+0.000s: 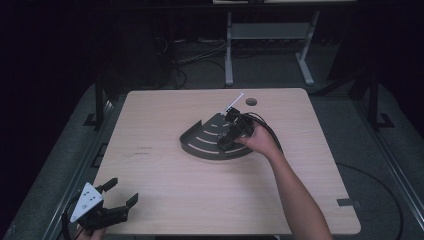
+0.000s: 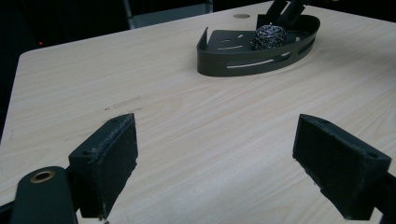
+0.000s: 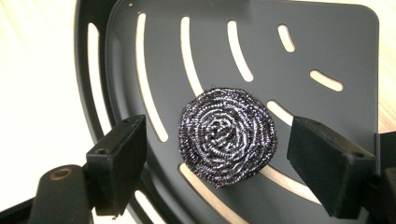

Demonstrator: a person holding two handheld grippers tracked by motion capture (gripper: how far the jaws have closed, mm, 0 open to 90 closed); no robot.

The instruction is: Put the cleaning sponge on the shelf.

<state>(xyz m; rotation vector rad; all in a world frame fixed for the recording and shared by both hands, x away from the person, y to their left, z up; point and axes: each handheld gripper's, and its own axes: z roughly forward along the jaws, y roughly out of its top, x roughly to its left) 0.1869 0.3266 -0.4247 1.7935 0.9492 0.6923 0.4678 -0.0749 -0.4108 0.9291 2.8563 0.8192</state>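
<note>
A dark grey, quarter-round metal tray with curved slots (image 3: 327, 42) sits at the centre of the high view on the pale wooden table (image 1: 165, 165). Inside it lies one coiled steel-wool scouring pad (image 3: 227, 135), flat on the slotted floor near the curved wall. The pad is round, with no long axis, its shiny wire spiral facing up. The right gripper (image 3: 215, 165) hovers above it, jaws spread either side, not touching. The left gripper (image 1: 120, 195), lower left, is released and empty.
</note>
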